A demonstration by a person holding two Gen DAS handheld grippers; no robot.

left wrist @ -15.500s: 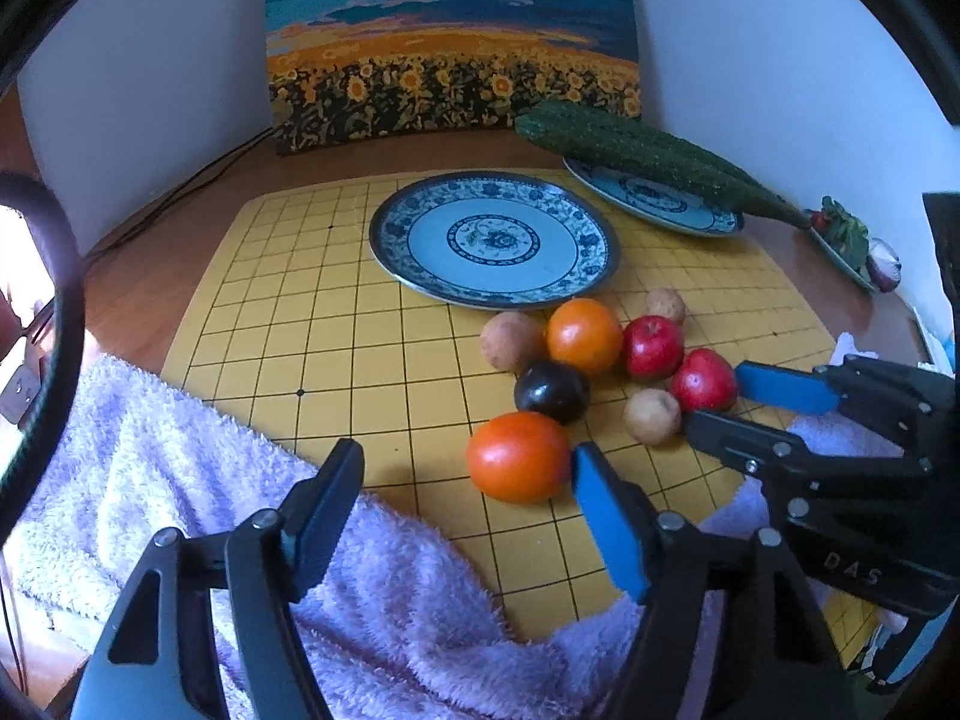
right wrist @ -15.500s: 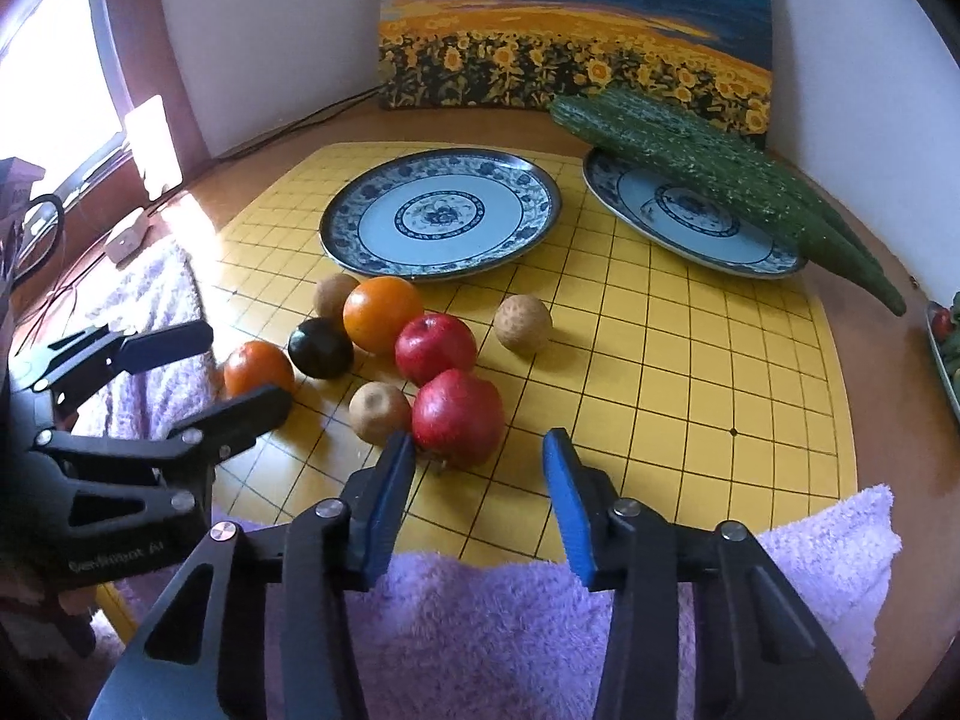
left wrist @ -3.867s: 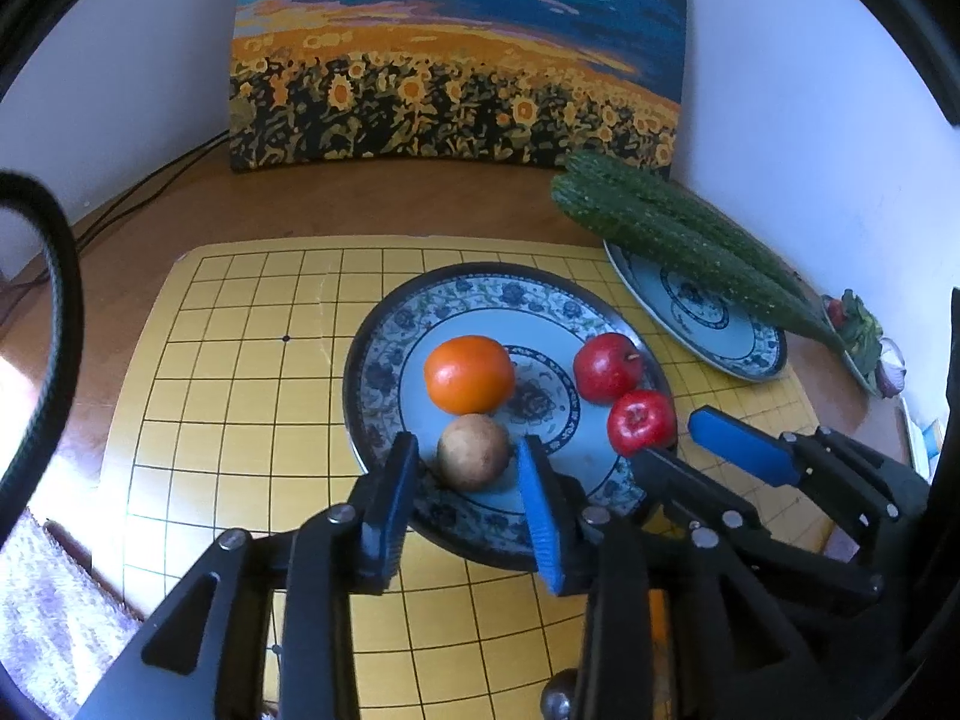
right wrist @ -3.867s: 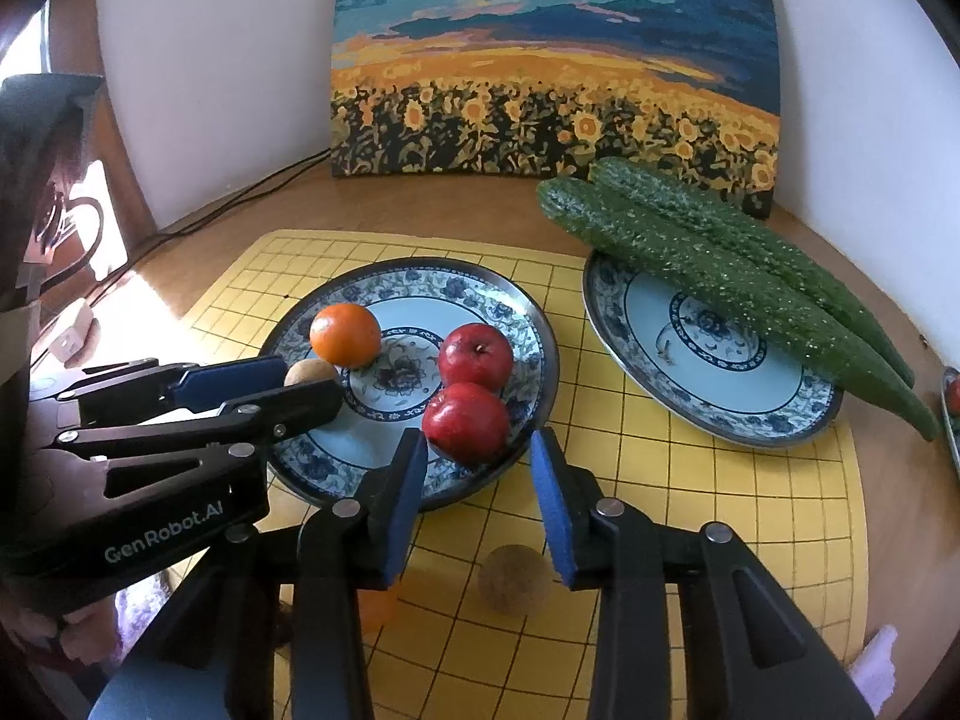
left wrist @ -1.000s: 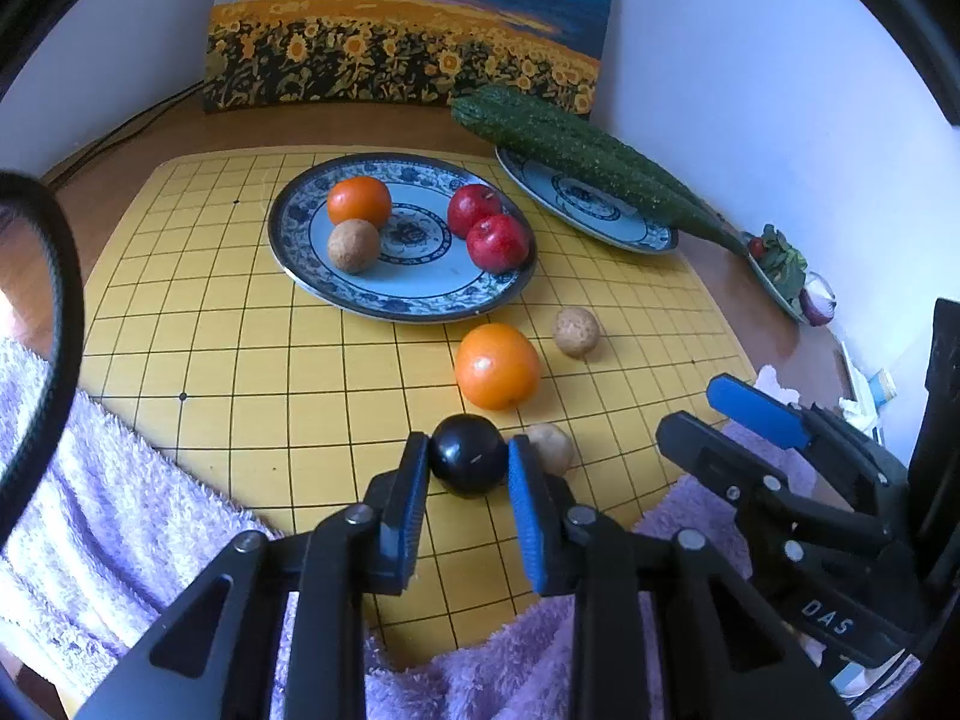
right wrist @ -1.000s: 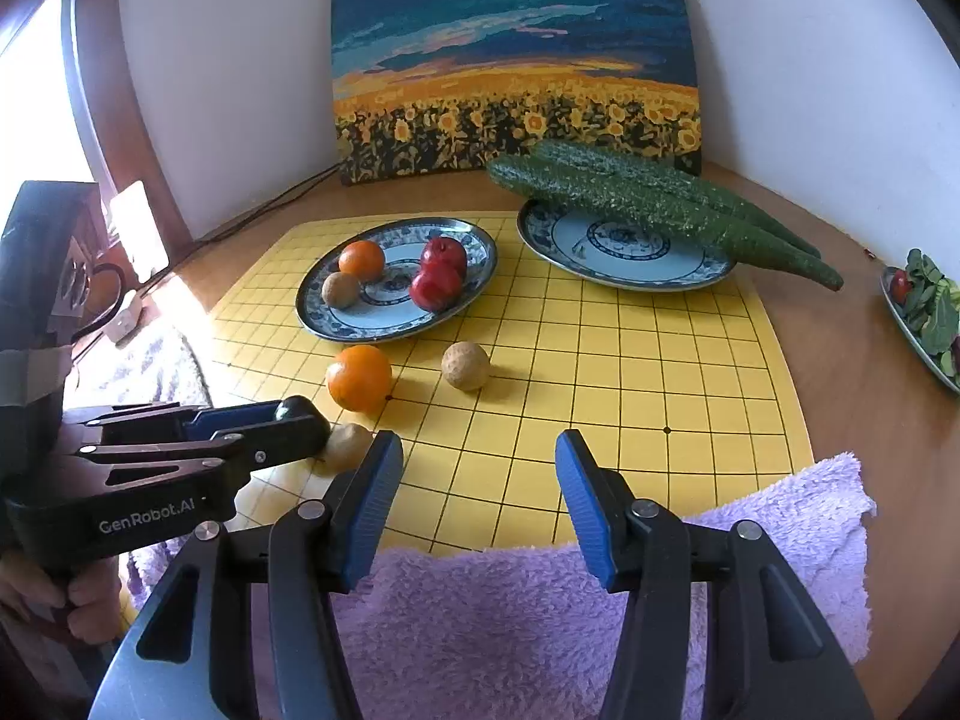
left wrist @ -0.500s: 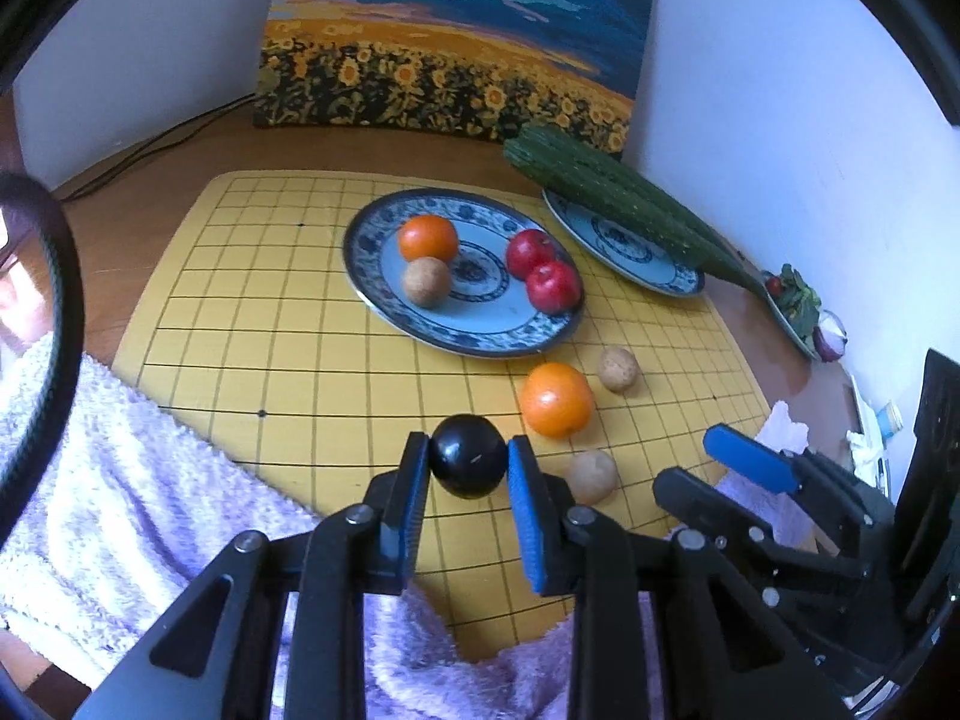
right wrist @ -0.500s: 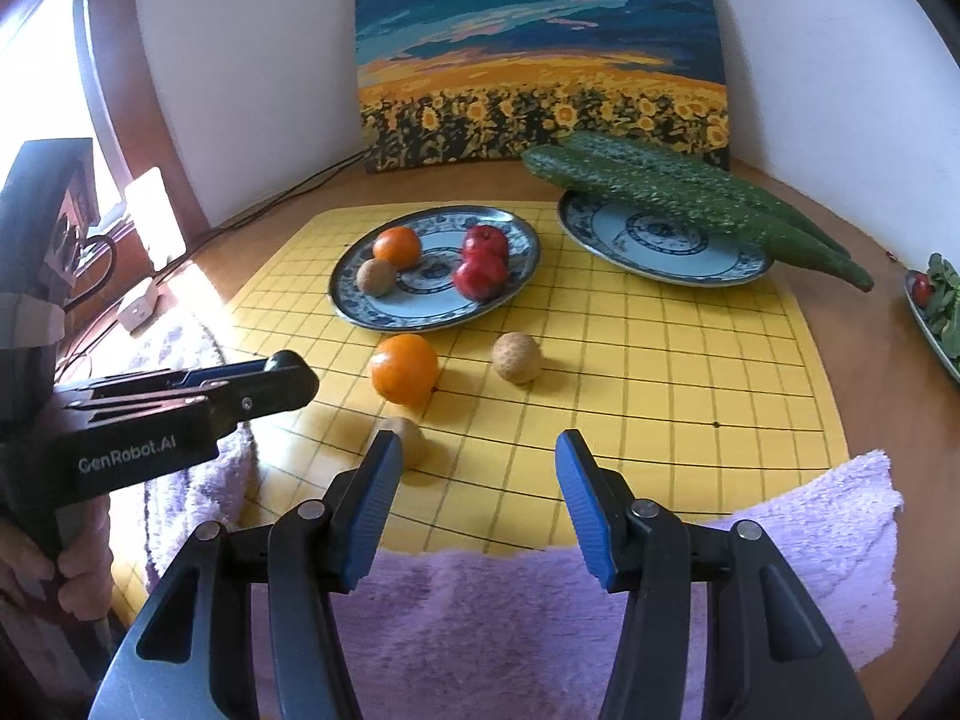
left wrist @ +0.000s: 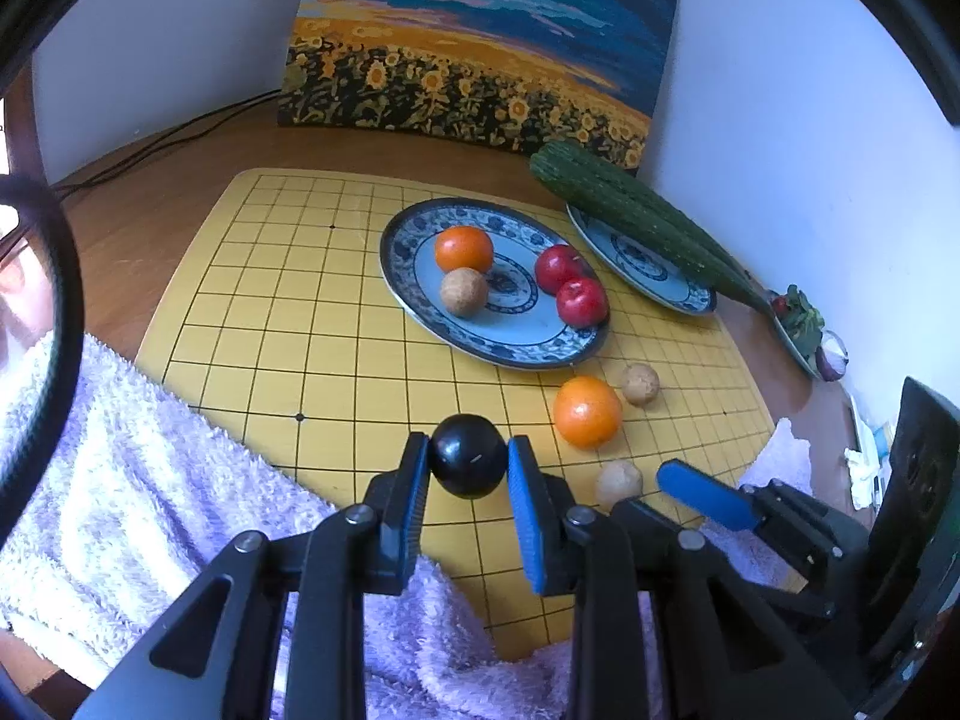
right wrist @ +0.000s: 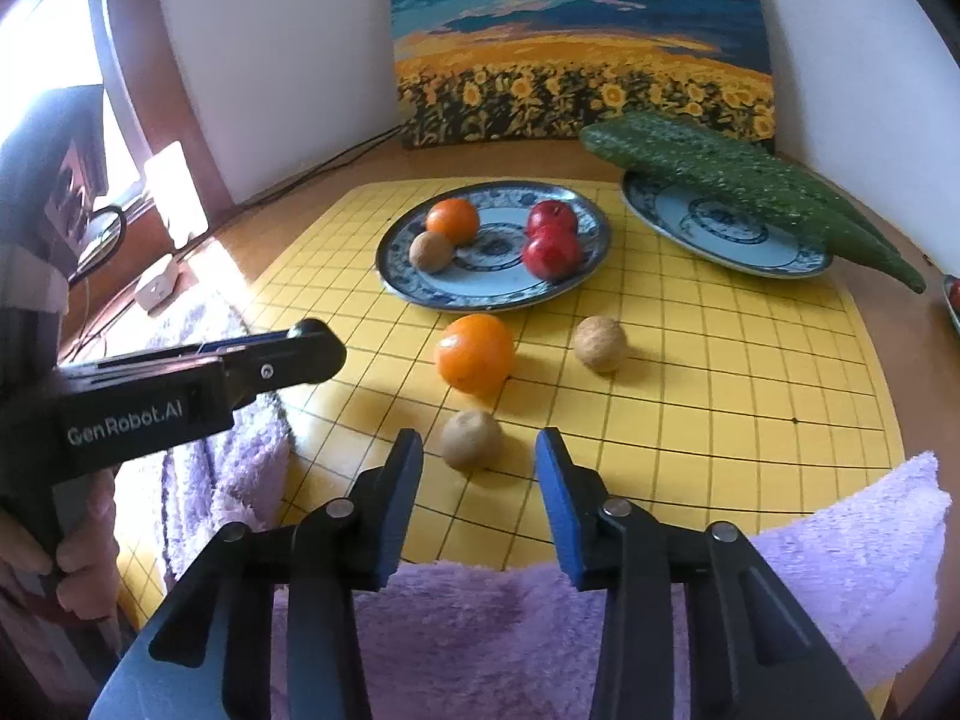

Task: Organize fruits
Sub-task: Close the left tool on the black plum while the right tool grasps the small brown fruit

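Left gripper [left wrist: 468, 468] pinching a glossy round black plum [left wrist: 468, 463], lifted off the yellow grid-lined mat [left wrist: 288, 324] since a second ago; round, no long axis. Right gripper [right wrist: 478, 462] spread, small brown fruit [right wrist: 471, 439] between its fingers. At 12 o'clock, blue-patterned porcelain plate [left wrist: 414, 306] holding an orange, a brown fruit, two red apples.
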